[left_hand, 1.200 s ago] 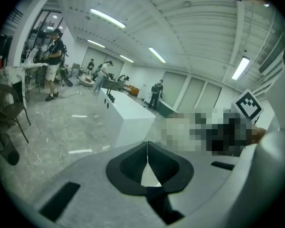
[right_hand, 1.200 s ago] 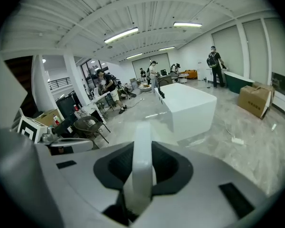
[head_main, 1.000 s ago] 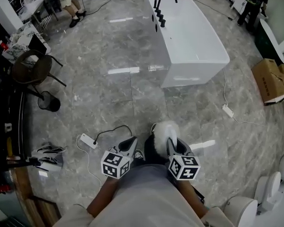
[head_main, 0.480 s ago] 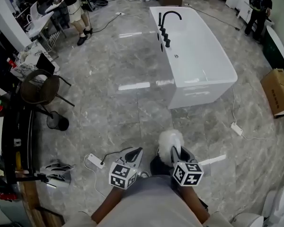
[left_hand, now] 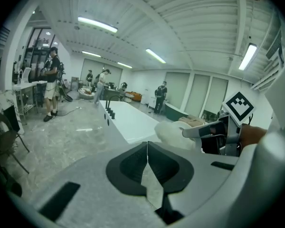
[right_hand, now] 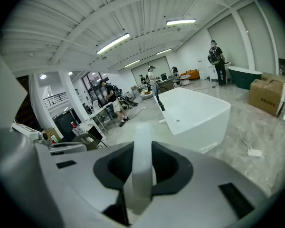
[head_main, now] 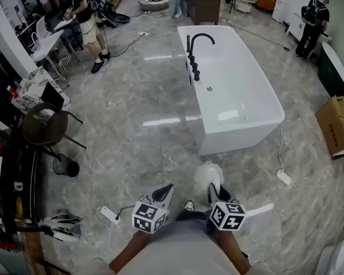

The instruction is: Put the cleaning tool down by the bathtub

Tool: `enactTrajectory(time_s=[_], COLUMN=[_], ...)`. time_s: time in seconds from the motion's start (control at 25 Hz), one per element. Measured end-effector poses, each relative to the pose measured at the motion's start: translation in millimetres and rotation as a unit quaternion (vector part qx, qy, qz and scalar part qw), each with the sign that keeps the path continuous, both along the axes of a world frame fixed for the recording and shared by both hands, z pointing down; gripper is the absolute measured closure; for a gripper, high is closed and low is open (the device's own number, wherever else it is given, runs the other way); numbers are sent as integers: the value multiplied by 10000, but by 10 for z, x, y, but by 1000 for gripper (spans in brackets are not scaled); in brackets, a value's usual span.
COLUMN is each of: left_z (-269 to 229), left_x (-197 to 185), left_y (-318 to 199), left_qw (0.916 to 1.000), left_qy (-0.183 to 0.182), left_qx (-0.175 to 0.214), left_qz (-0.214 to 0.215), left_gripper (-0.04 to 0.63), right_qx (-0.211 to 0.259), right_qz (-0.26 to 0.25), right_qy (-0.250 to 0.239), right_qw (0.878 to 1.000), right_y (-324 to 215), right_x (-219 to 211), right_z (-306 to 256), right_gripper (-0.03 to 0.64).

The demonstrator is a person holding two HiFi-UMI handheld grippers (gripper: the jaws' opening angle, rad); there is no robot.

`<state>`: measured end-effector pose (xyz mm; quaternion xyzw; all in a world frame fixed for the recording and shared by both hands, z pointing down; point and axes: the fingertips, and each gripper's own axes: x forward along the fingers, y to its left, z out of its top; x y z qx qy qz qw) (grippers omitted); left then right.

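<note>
A white freestanding bathtub [head_main: 241, 105] with a black faucet [head_main: 194, 53] stands on the grey marble floor ahead. My right gripper [head_main: 214, 191] is shut on the white handle [right_hand: 142, 167] of the cleaning tool, whose fluffy white head [head_main: 207, 174] sticks out forward, short of the tub's near end. In the right gripper view the bathtub [right_hand: 195, 112] lies ahead beyond my right gripper [right_hand: 143, 141]. My left gripper [head_main: 162, 196] is beside it, shut and empty. In the left gripper view, past my left gripper [left_hand: 147, 144], the fluffy head [left_hand: 173, 134] and the bathtub [left_hand: 128, 120] show.
A power strip [head_main: 284, 177] with its cable lies right of the tub, another power strip [head_main: 108, 215] at lower left. A cardboard box [head_main: 335, 125] sits far right. A chair [head_main: 43, 128] and black bin [head_main: 66, 166] stand left. People [head_main: 83, 16] stand at the back.
The view has shifted forward and the tub's near end is now closer to the grippers. Both grippers stay low in the view, the right still holding the tool.
</note>
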<state>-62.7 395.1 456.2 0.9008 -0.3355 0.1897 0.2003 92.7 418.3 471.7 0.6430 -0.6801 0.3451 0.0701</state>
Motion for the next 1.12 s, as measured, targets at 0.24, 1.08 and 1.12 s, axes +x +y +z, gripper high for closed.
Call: enactTrajectory(time_s=[0.24,1.08,1.12], left_z=[-15,-4,-15], left_x=[315,545,556], left_y=[-302,-1515,-1617], left_qw=[10000,9989,9989], left_qy=[51,227,244], left_qx=[-9,-59,-63], left_qz=[-53,-403,-388], left_gripper=[586,586,586], right_qx=[158,-282,-261], right_qz=[113,196,185], right_qy=[-119,-226,-227], right_qw=[9997,9992,9992], right_y=[-345,-1358,-1468], right_x=[293,666,663], right_z=[-38,241,220], right_gripper=[534,534,534])
